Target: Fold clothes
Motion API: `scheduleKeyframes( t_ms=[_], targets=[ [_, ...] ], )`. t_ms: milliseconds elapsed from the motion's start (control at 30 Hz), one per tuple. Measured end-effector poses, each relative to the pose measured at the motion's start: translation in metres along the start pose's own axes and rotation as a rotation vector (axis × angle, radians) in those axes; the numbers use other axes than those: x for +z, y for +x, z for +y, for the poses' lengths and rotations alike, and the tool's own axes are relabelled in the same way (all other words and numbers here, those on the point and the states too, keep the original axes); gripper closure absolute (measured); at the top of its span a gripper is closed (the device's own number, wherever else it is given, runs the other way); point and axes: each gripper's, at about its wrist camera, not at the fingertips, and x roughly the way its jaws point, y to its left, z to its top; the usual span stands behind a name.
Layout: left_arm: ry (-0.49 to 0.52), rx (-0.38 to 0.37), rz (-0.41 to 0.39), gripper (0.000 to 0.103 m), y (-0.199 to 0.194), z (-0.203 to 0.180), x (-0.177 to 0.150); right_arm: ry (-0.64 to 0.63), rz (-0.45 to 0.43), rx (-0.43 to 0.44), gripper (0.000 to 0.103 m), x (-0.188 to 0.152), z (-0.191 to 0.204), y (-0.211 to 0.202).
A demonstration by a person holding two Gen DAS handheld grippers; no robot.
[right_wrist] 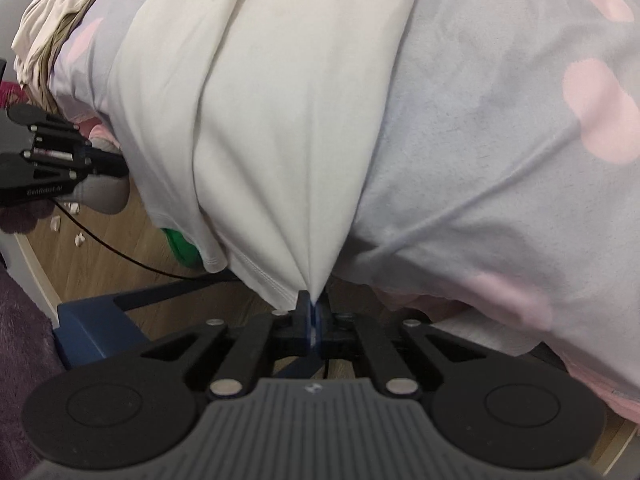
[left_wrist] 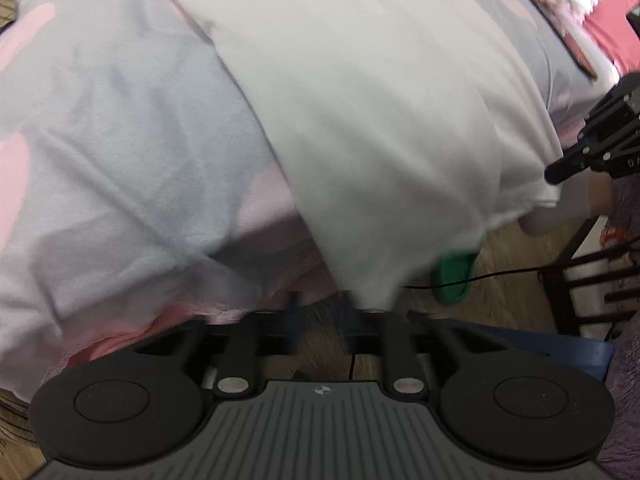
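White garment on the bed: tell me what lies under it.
Under the white garment lies a grey bedcover with pink spots. Below its hanging edge, a green object on the wooden floor shows partly; the rest is covered.

Soft, even indoor light, mild motion blur throughout (worst in the left view), fisheye bending and dark corners.

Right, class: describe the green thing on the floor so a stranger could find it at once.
Start at the bed with the grey, pink-spotted cover. A white shirt hangs over its edge; below the hem, on the wooden floor, lies the slipper, the only bright green thing there.
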Motion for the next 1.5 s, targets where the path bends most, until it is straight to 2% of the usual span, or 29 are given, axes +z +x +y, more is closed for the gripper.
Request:
scheduleKeyframes(
  t_ms=[33,133,200,233,333,433,500,533,600,700,733,767,933,1033,1167,1267,1400,1500],
  targets=[
    [0.017,0.012,-0.003,0.06,0.002,-0.006,0.001,0.0,0.004,0.005,0.096,-0.001,0.001,0.003],
    [0.047,0.028,-0.005,0.06,0.011,-0.014,0.007,0.015,0.007,-0.008,0.093,-0.003,-0.002,0.006],
    [0.056,0.032,-0.013,0.06,0.017,-0.015,0.01,0.015,-0.001,-0.027,0.082,-0.002,-0.003,0.007],
    [0.061,0.026,-0.024,0.061,0.019,-0.018,0.011,0.013,-0.01,-0.032,0.074,0.0,-0.005,0.006],
    [0.059,0.003,-0.06,0.071,0.022,-0.023,0.015,0.019,-0.044,-0.018,0.073,0.004,-0.008,0.003],
    [0.025,0.044,-0.088,0.079,0.029,-0.026,0.02,0.011,-0.108,0.005,0.072,0.008,-0.01,-0.003],
    [0.003,0.035,-0.102,0.095,0.031,-0.025,0.022,0.01,-0.144,0.015,0.066,0.01,-0.012,-0.004],
    [0.0,0.029,-0.101,0.098,0.03,-0.024,0.023,0.014,-0.156,0.021,0.062,0.01,-0.013,-0.004],
    [-0.014,0.011,-0.079,0.102,0.026,-0.022,0.022,0.023,-0.176,0.032,0.062,0.01,-0.015,-0.002],
    [-0.029,-0.02,-0.02,0.103,0.016,-0.018,0.019,0.028,-0.178,0.039,0.065,0.007,-0.016,0.003],
    [-0.026,-0.033,-0.005,0.103,0.011,-0.018,0.017,0.029,-0.165,0.034,0.094,0.008,-0.016,0.003],
    [-0.031,-0.048,0.009,0.103,0.005,-0.018,0.017,0.03,-0.151,0.029,0.1,0.008,-0.016,0.004],
    [-0.066,-0.119,0.057,0.103,-0.01,-0.013,0.011,0.069,-0.079,0.078,0.101,0.012,-0.025,-0.013],
    [-0.079,-0.158,0.066,0.103,-0.011,-0.009,0.01,0.092,-0.072,0.093,0.101,0.011,-0.03,-0.016],
    [-0.072,-0.232,0.085,0.103,-0.031,0.0,0.014,0.109,-0.064,0.127,0.101,0.006,-0.029,-0.028],
    [-0.061,-0.297,0.062,0.103,-0.06,0.01,0.015,0.097,-0.092,0.178,0.101,0.004,-0.03,-0.054],
    [-0.078,-0.376,-0.009,0.103,-0.088,0.016,0.023,0.102,-0.182,0.278,0.101,-0.001,-0.038,-0.093],
    [-0.072,-0.391,-0.06,0.103,-0.104,0.019,0.032,0.099,-0.262,0.335,0.101,0.002,-0.04,-0.114]
  ],
)
